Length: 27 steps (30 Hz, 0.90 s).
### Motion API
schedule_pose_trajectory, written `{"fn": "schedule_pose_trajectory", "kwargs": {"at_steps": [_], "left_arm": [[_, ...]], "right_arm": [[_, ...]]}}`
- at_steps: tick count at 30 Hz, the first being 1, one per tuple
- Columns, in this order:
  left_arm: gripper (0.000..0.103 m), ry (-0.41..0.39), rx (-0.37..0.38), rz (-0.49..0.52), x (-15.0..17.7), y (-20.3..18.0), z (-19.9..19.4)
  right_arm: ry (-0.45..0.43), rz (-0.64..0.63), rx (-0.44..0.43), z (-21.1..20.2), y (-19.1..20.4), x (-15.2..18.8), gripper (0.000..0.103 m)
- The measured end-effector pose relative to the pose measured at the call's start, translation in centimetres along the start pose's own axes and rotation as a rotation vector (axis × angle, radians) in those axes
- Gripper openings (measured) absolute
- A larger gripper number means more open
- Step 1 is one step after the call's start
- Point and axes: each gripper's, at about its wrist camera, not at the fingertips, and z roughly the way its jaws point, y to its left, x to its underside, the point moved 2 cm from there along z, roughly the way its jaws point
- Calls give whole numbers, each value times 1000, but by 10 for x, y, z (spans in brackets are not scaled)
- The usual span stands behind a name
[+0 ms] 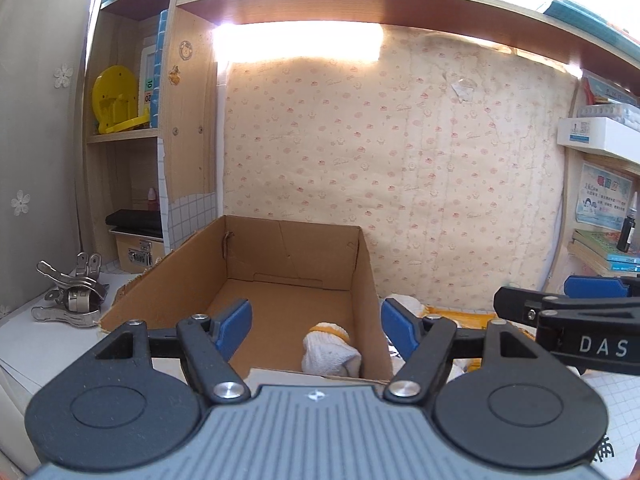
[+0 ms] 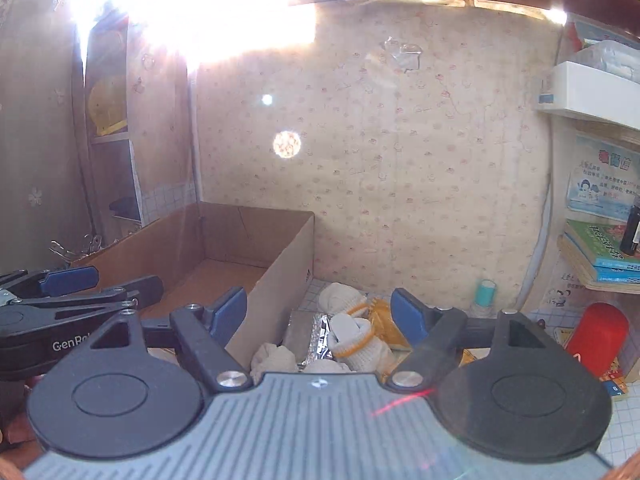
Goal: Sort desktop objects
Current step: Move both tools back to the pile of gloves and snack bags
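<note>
Cardboard box: 1, open-topped, standing on the table against the papered wall.

Rolled white gloves with orange cuffs: 1 inside the box, at its near right corner, touching the right wall. At least 3 more lie in a loose pile on the table just right of the box; the exact count of the pile cannot be told, as the pieces overlap.

Silver foil packet: 1, flat on the table beside the box's right wall, partly under the gloves.

Yellow packet: 1, under the right side of the pile.

Metal clips: a cluster of about 3, on the table left of the box.

Red container: 1, at the far right of the table.

Teal-capped bottle: 1, upright by the wall behind the pile.

Left claw: 1, pointing slightly downward over the box's near edge, jaws parted about halfway, nothing between the blue pads; the boxed glove lies below and beyond them, untouched.

Right claw: 1, pointing slightly downward at the glove pile, level with the left claw and just to its right, jaws parted to a similar width and holding nothing.
</note>
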Motion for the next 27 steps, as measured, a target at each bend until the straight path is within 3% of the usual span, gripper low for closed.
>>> {"fn": "schedule_pose_trajectory", "kwargs": {"at_steps": [14,27], "left_arm": [[78,75,168,82,53,-67,-5],[80,121,340,225,90,-112,23]], "right_arm": [[15,55,122,-36,-55,38,86],[12,103,187,-50,-88,51,86]]}}
